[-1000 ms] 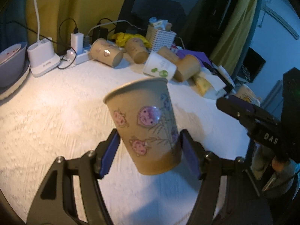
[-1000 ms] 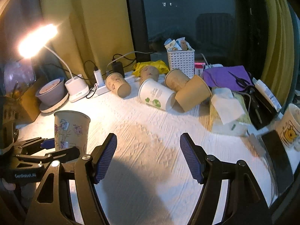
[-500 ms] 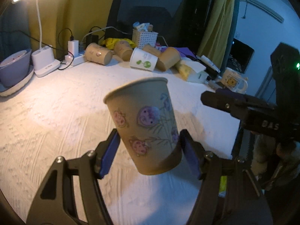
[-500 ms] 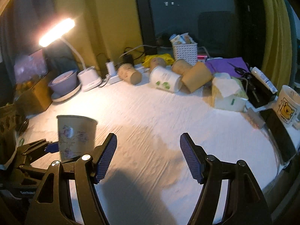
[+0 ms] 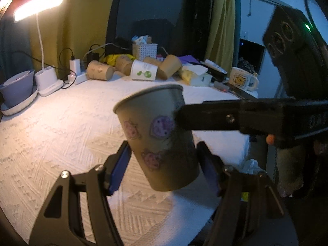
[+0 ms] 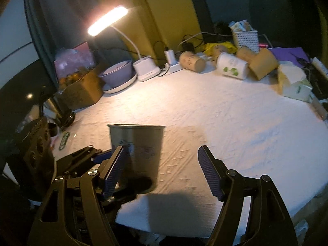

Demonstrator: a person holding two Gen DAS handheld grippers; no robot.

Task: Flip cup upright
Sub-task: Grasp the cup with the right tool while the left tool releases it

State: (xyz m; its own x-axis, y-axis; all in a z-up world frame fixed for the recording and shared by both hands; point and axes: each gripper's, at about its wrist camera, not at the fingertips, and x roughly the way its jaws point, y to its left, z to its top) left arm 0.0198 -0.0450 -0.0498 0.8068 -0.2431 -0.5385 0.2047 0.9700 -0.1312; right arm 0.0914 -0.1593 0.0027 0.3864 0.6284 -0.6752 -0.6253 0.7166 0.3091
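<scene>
My left gripper (image 5: 164, 164) is shut on a brown paper cup (image 5: 157, 137) with pink strawberry prints. The cup is held mouth up, slightly tilted, above the near edge of the white table. The same cup (image 6: 139, 143) shows in the right wrist view, upright in the left gripper's fingers. My right gripper (image 6: 162, 172) is open and empty, close beside the cup; its left finger (image 6: 113, 169) overlaps the cup in view. The right gripper's body (image 5: 256, 116) crosses the left wrist view at the right, next to the cup.
Several paper cups (image 5: 100, 72) lie on their sides at the table's back, with a white basket (image 5: 144, 51), tissue box (image 5: 196, 75), mug (image 5: 242, 80), desk lamp base (image 5: 48, 81) and bowl (image 5: 18, 88). A cardboard box (image 6: 82, 88) stands at the left edge.
Both grippers have drawn back toward the near table edge and risen, with the cup still in the left one. The right gripper has moved in close beside the cup.
</scene>
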